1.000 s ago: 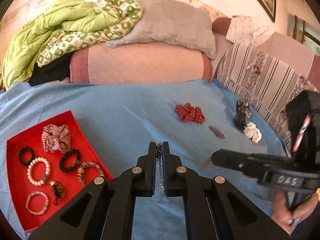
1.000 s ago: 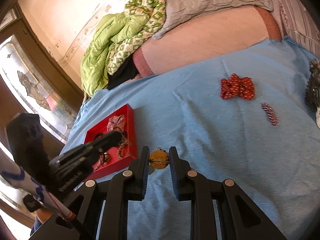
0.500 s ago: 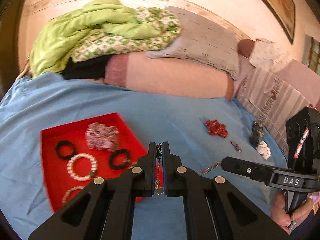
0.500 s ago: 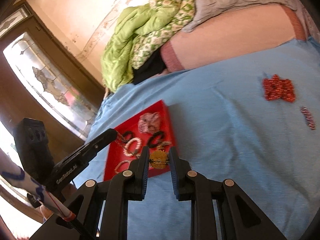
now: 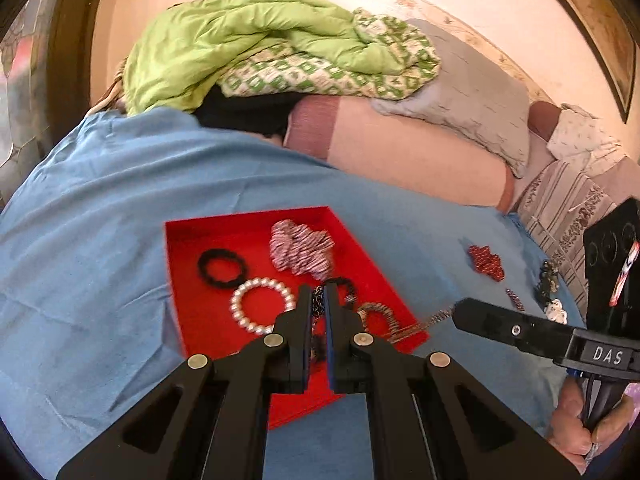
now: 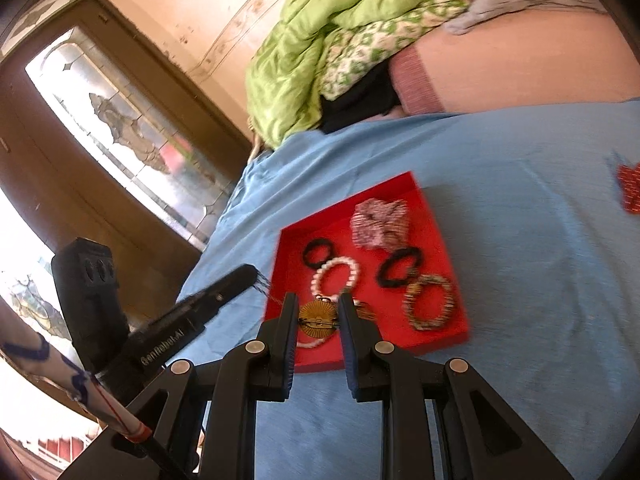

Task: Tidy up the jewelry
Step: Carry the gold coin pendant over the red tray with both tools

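Observation:
A red tray [image 5: 188, 320] [image 6: 440, 220] lies on the blue bedsheet and holds a pearl bracelet [image 5: 244, 300] [image 6: 352, 266], black hair ties [image 5: 220, 268] [image 6: 400, 266], a patterned scrunchie [image 5: 300, 248] [image 6: 378, 220] and a beaded bracelet [image 6: 430, 306]. My left gripper [image 5: 319, 300] is shut on a necklace chain [image 5: 424, 324] above the tray. My right gripper [image 6: 319, 314] is shut on the necklace's round gold pendant [image 6: 318, 318] over the tray's near edge. The chain spans between both grippers.
A red bow [image 5: 486, 262] [image 6: 630, 190], a small red clip [image 5: 514, 300] and dark and white pieces [image 5: 550, 292] lie on the sheet to the right. A green quilt [image 5: 260, 44] and grey pillow [image 5: 472, 96] sit behind. A window [image 6: 120, 136] is at left.
Both grippers carried the necklace leftward from the open sheet to above the red tray. Both stay shut on it.

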Demonstrator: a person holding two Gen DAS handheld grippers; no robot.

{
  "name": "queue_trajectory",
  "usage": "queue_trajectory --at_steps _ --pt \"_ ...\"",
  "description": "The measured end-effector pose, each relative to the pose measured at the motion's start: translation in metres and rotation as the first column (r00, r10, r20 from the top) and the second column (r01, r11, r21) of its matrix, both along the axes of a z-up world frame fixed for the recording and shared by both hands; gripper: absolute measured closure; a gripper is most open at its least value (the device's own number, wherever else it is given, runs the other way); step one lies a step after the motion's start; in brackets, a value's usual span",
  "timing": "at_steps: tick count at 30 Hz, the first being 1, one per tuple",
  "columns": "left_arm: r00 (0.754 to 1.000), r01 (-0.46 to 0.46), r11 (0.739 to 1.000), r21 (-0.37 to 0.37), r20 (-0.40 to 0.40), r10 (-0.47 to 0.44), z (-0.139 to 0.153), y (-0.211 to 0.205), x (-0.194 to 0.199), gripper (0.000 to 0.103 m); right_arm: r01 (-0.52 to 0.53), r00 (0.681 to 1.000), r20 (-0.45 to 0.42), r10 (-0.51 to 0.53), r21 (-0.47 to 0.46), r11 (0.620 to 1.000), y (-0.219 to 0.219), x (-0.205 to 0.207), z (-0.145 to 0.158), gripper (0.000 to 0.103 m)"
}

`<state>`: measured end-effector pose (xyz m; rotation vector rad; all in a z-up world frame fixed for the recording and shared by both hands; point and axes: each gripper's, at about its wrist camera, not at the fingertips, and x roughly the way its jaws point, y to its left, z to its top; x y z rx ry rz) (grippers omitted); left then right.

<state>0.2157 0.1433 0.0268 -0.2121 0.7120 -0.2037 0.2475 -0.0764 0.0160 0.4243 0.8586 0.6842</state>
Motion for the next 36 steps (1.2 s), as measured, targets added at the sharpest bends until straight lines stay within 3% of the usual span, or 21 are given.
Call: queue_trajectory --at_steps 8,21,36 --pt "0.999 -0.02 1.0 -0.017 -0.039 0.02 -0.014 0.018 -0.003 0.098 -0.061 0.998 -0.009 0.061 -0.008 0.998 0.038 0.005 -0.01 0.081" --pt "0.996 0.03 0.999 -0.015 -0.082 -0.032 -0.029 -0.002 0.001 0.098 -0.041 0.997 -0.073 0.037 -0.055 0.998 0.023 0.02 -0.045 0.081" --pt "0.985 0.064 0.997 0.044 -0.164 -0.056 -0.065 -0.024 0.018 0.098 -0.005 0.991 -0.135 -0.01 -0.113 0.994 0.018 0.035 -0.076 0.082"
